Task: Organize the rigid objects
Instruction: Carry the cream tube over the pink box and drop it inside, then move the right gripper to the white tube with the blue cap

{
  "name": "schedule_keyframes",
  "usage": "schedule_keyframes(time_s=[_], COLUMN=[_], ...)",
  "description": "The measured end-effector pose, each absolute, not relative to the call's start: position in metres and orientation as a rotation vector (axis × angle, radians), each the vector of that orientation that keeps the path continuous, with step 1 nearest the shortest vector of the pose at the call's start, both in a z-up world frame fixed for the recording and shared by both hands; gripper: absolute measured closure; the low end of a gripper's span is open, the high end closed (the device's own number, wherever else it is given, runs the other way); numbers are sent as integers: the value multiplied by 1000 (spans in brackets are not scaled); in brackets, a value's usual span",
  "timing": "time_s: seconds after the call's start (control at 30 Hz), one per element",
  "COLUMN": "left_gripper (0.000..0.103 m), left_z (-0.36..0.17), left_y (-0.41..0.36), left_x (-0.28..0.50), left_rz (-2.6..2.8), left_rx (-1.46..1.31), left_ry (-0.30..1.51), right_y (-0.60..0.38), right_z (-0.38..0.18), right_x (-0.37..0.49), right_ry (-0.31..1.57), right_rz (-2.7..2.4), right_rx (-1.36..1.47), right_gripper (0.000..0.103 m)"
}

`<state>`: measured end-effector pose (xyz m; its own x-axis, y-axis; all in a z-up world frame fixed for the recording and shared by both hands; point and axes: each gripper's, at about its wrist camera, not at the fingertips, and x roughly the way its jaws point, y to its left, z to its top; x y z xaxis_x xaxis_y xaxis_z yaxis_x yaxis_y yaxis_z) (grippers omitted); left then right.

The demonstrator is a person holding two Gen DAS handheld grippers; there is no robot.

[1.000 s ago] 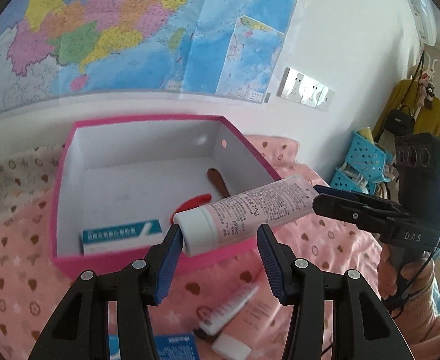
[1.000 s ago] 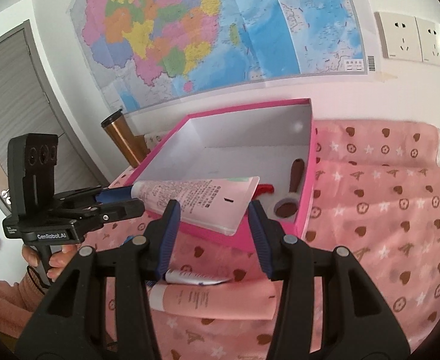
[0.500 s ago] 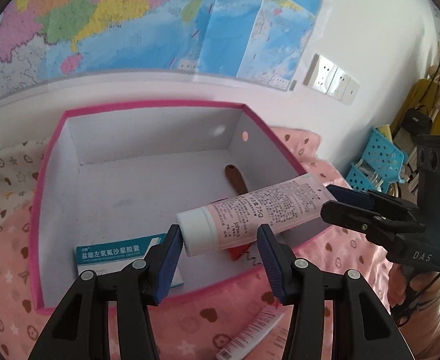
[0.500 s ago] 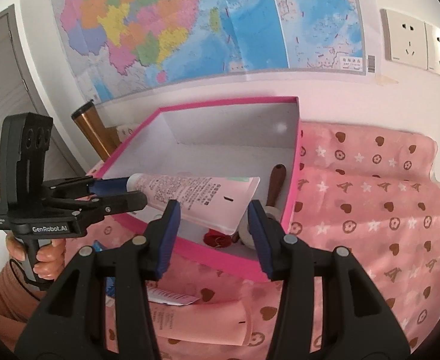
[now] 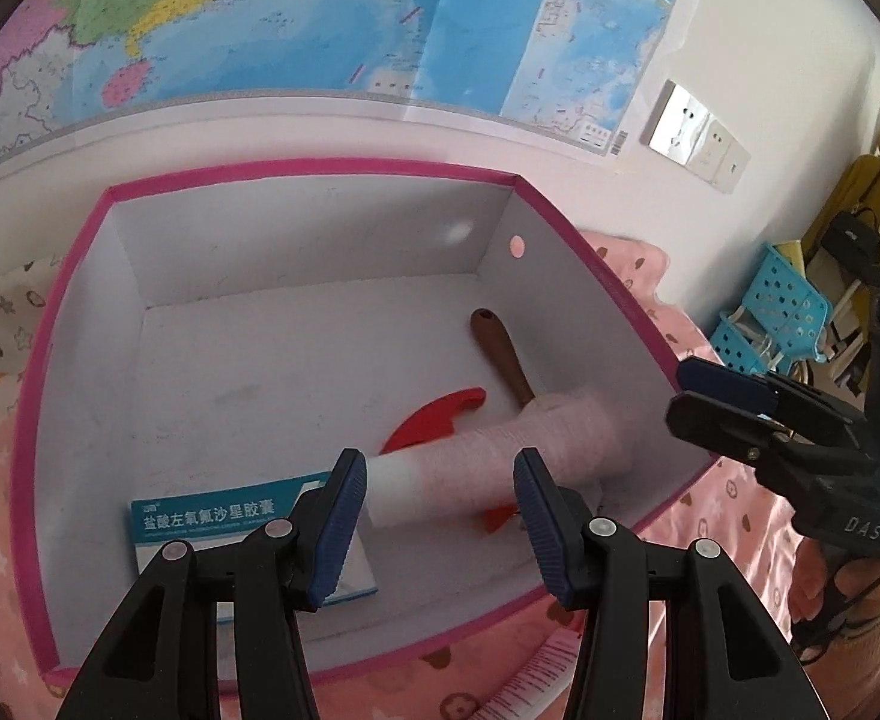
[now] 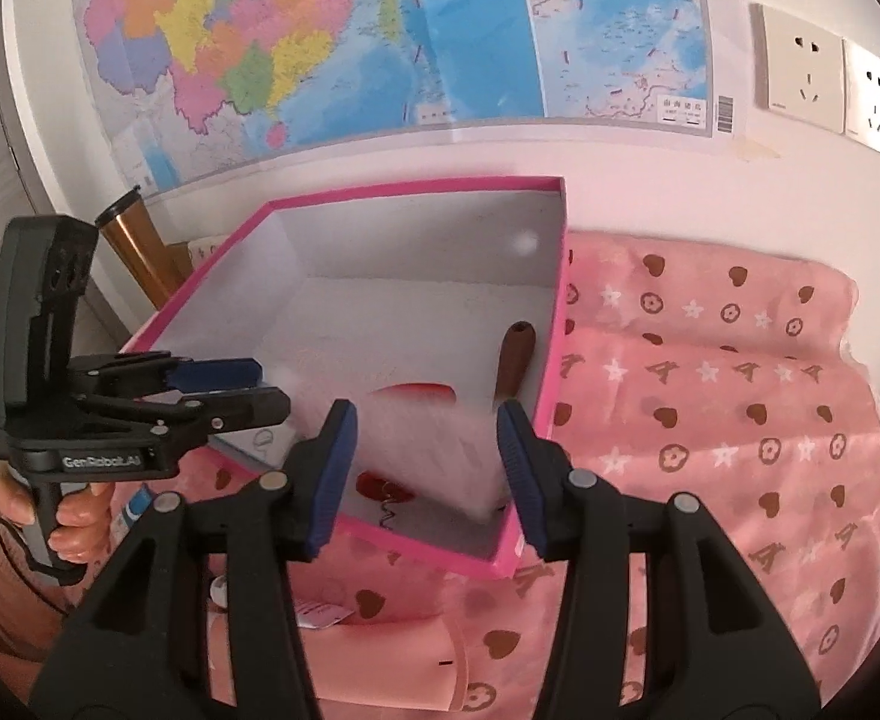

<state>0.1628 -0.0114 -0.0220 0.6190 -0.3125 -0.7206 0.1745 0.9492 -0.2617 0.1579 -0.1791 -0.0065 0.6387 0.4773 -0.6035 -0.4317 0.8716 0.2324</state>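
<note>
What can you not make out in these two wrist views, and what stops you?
Pink tube: motion-blurred in both views, so its print and whether either tongs grip it are unclear.
Red object, left wrist view: partly behind the tube.
Medicine carton, left wrist view: corner covered by the left tongs.

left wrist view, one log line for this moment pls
item: pink tube blurred, inside pink box | left claw: open | right claw: open | also in box: medicine carton

Looks like someone's room at home. Big wall map (image 6: 380, 42), pink heart-print cloth (image 6: 710, 390), handbags hanging on a rack (image 5: 854, 228), blue plastic baskets (image 5: 782, 306).
</note>
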Motion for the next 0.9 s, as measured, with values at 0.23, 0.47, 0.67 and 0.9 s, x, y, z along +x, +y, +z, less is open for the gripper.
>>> schedule_keyframes(time_s=[0.23,0.47,0.67,0.9], left_gripper=[52,52,50,49], left_z=[-14,-9,-1,-14], left_y=[-6,-4,-1,-3], left_x=[138,112,83,58], left_rz=[-270,-290,-305,-334], left_rx=[-145,-110,-92,-105], left_ry=[794,748,688,716], right_y=[-187,-195,-193,-182], right_z=[-2,-2,-5,-34], right_x=[145,124,107,101], right_ry=[680,674,678,764], right_rz=[519,576,651,696], right_rx=[78,118,147,149], right_gripper=[51,51,51,51])
